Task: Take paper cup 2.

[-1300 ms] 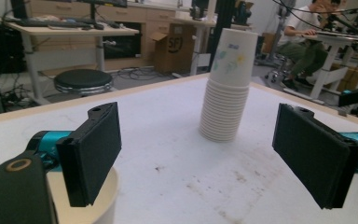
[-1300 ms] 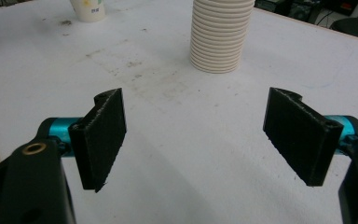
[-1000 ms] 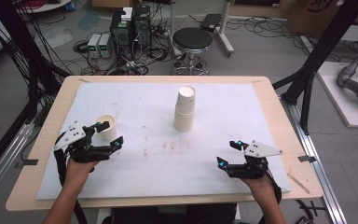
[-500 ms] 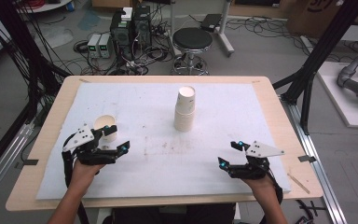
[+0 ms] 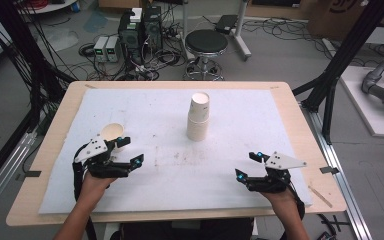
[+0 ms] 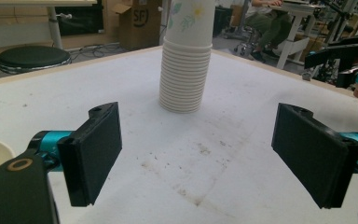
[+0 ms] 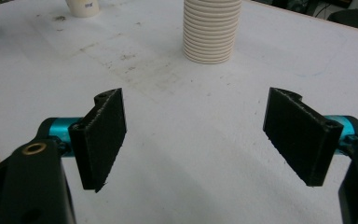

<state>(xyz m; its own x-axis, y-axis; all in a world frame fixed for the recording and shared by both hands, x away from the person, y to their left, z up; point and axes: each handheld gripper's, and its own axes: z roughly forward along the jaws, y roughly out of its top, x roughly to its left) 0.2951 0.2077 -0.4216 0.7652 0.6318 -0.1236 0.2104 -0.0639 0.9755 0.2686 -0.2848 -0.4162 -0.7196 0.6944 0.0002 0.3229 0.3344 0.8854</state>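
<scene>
White-padded desk point(image 5: 280, 125), stained near the middle; workshop clutter and a stool behind. Stack of paper cups point(image 5: 198, 119) upright at centre; single cup point(image 5: 113, 134) upright, just beside the left claw point(image 5: 131, 151), apart from its wide, empty jaws. Right claw point(image 5: 247, 165) likewise wide, empty, well apart from the stack. Step judged: unstacking, between cups. Next move likely calls for reaching to the stack's top cup.

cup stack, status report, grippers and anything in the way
Left gripper and right gripper both open, empty. Cup stack upright at mid-table, untouched; single cup stands beside left gripper. Nothing between grippers and stack.
</scene>
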